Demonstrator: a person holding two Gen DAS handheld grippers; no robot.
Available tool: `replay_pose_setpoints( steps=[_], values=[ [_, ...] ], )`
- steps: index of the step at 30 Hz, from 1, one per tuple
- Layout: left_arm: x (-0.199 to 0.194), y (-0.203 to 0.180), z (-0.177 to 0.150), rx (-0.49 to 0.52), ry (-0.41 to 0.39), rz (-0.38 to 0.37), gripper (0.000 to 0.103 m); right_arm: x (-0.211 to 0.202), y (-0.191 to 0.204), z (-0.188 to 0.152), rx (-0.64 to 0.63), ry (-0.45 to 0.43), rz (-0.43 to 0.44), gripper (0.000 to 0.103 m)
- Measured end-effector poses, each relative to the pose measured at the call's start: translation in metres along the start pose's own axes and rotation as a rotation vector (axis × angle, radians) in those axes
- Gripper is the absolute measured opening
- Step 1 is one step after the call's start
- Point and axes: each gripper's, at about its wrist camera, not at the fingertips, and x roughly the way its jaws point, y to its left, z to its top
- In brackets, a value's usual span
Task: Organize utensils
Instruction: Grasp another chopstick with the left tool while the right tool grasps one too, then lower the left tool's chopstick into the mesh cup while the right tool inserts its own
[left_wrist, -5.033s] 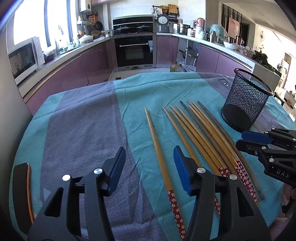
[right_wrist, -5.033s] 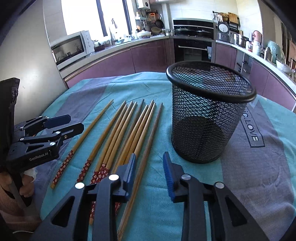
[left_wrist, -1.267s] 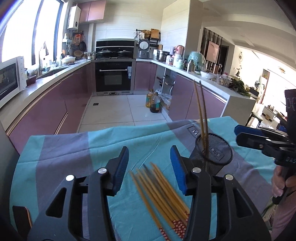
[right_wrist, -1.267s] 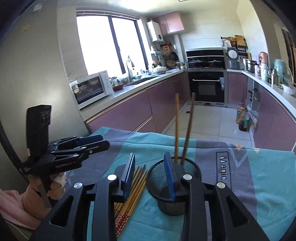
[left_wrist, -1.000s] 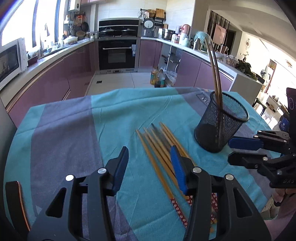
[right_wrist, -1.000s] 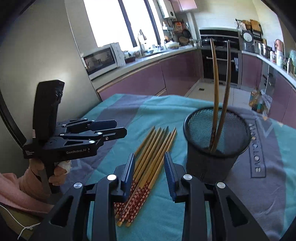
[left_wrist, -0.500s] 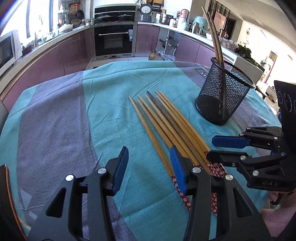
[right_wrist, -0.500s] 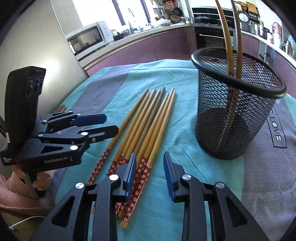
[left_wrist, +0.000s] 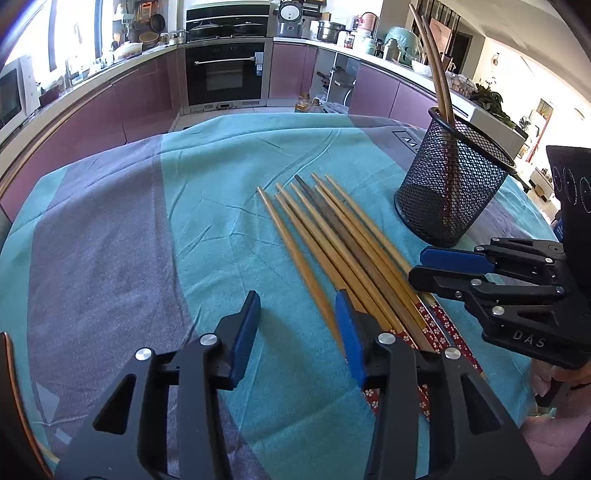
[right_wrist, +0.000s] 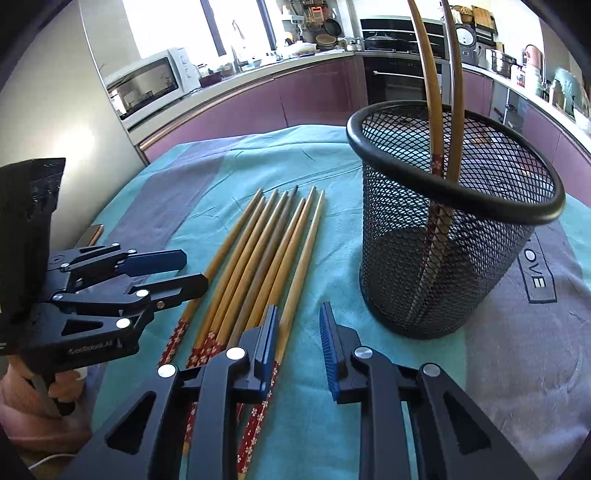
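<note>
Bamboo chopsticks (right_wrist: 258, 254) run lengthwise up-frame, patterned ends nearest both grippers.
Right gripper (right_wrist: 297, 345) straddles the rightmost stick, fingers closing, nothing clamped; left gripper (left_wrist: 295, 326) likewise narrowing, empty.

We cannot see the patterned ends of the chopsticks (left_wrist: 343, 254) in full: the left gripper (left_wrist: 299, 328) covers some, the right gripper (right_wrist: 297, 332) others. The two standing chopsticks (right_wrist: 436, 122) run past the top edge. Mesh of the holder (right_wrist: 443, 266) veils their lower ends.
</note>
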Motion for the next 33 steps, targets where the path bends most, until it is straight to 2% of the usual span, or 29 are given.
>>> replay_pose_setpoints(
  steps=[6,11,14,16,19,23,33],
  values=[
    [0.009,-0.002,0.006,0.010,0.013,0.008,0.037,0.007,0.005,0.005,-0.011,-0.010,-0.048,0.021],
    [0.018,-0.003,0.016,0.007,0.018,0.013,0.026,0.014,0.007,0.013,0.003,-0.020,-0.061,0.021],
    [0.020,-0.003,0.020,-0.007,0.022,0.010,0.018,0.015,0.005,0.013,0.014,-0.025,-0.067,0.017],
    [0.021,-0.002,0.021,-0.017,0.022,0.003,0.014,0.016,0.003,0.014,0.034,-0.027,-0.061,0.009],
    [0.022,-0.002,0.023,-0.040,0.017,0.001,0.013,0.015,-0.001,0.013,0.061,-0.032,-0.047,0.006],
    [0.022,0.002,0.024,-0.063,0.011,-0.006,0.008,0.011,-0.005,0.011,0.085,-0.044,-0.034,0.006],
    [0.004,0.004,0.019,-0.064,-0.028,-0.028,0.008,-0.013,-0.003,0.011,0.063,-0.103,0.051,0.006]
  ],
)
